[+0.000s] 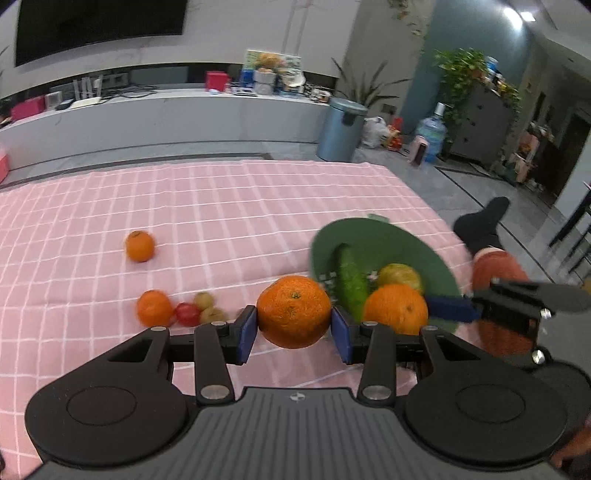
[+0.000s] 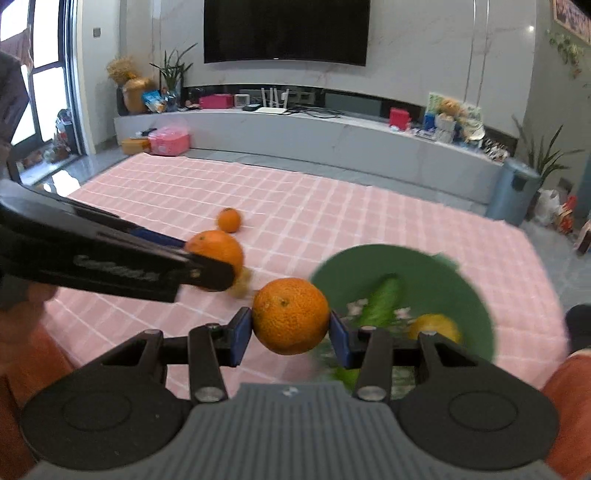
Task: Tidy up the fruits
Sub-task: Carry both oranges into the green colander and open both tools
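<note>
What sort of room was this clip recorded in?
Most likely a home living room: a large wall-mounted TV hangs above a long low media console, with houseplants and a water jug on the floor nearby.

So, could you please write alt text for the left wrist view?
The left gripper holds an orange between its blue fingers above a pink checked tablecloth. To the right, a green bowl contains a cucumber; the right gripper holds a second orange over it.

No legible text anywhere
</note>
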`<state>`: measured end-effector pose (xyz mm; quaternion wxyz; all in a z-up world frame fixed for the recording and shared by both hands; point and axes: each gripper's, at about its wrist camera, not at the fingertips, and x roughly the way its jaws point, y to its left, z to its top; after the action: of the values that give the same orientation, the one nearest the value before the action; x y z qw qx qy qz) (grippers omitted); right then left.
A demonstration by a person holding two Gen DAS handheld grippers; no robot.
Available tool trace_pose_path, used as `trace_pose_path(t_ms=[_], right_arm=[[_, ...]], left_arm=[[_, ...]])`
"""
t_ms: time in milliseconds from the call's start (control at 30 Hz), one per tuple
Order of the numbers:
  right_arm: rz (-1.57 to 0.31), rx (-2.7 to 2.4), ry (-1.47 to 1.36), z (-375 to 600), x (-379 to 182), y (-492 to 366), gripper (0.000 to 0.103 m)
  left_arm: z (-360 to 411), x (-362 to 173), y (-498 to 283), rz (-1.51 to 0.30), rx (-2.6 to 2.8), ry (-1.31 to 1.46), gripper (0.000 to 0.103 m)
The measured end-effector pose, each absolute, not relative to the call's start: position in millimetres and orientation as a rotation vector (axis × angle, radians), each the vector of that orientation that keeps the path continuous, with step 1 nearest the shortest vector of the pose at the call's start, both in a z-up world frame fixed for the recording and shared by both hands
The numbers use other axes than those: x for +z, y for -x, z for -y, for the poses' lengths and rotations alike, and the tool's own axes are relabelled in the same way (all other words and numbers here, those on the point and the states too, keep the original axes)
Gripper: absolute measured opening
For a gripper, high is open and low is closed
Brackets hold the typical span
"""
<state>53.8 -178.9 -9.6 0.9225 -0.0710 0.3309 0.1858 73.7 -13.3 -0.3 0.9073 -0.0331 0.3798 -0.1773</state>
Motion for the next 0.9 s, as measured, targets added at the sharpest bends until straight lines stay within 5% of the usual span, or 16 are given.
trace_pose_path(t_ms=[900], right_arm=[[-0.977,0.389,0.268,246,-53,-126,0.043]], left_arm=[[105,-53,-147,-1.082,-0.6,-0.033,0.049]])
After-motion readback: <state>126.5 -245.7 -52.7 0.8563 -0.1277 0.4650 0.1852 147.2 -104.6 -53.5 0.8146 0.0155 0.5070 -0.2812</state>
